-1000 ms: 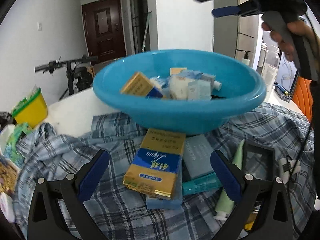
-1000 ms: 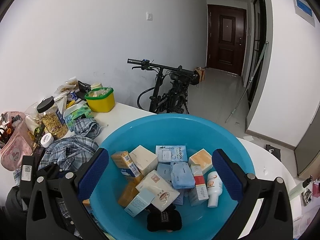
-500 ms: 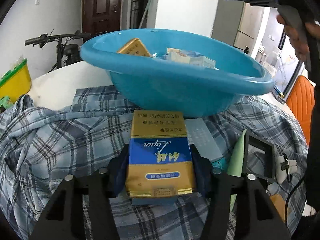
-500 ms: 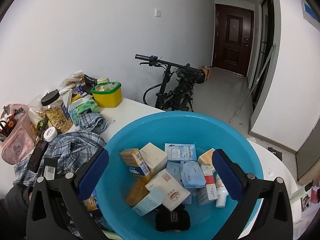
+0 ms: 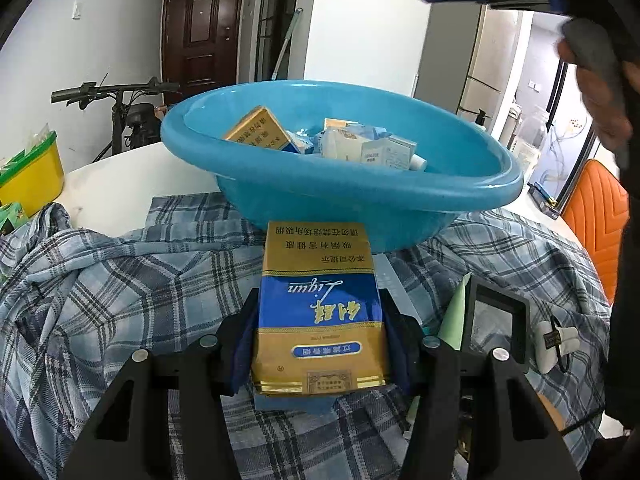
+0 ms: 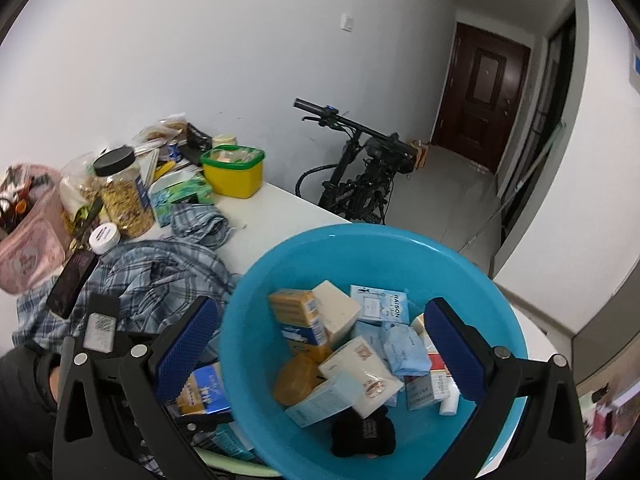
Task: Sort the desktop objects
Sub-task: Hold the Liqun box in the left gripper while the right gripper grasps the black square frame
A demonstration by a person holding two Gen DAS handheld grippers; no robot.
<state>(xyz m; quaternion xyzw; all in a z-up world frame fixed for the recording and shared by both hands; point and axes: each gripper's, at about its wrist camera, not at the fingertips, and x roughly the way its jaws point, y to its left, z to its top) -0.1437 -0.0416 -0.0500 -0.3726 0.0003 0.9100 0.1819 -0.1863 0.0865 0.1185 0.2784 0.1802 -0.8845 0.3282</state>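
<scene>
White worktop (image 6: 280,204) under a plaid shirt (image 5: 120,300): your left gripper (image 5: 320,344) has its jaws clamped on the gold-and-blue carton (image 5: 320,308), just in front of the blue basin (image 5: 340,184). Your right gripper (image 6: 320,348) hangs over that basin, jaws wide, holding nothing.

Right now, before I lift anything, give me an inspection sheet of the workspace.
Surface: white table, partly covered by a plaid shirt.
Job's things: gold and blue box lies on the shirt; blue basin behind it holds many small boxes.
Clutter: yellow tub, jar, pink bag, phone.
Grippers: left gripper shut on the box; right gripper open above the basin.
Cables: black cord by a white plug.
Surroundings: bicycle, brown door, orange chair.
</scene>
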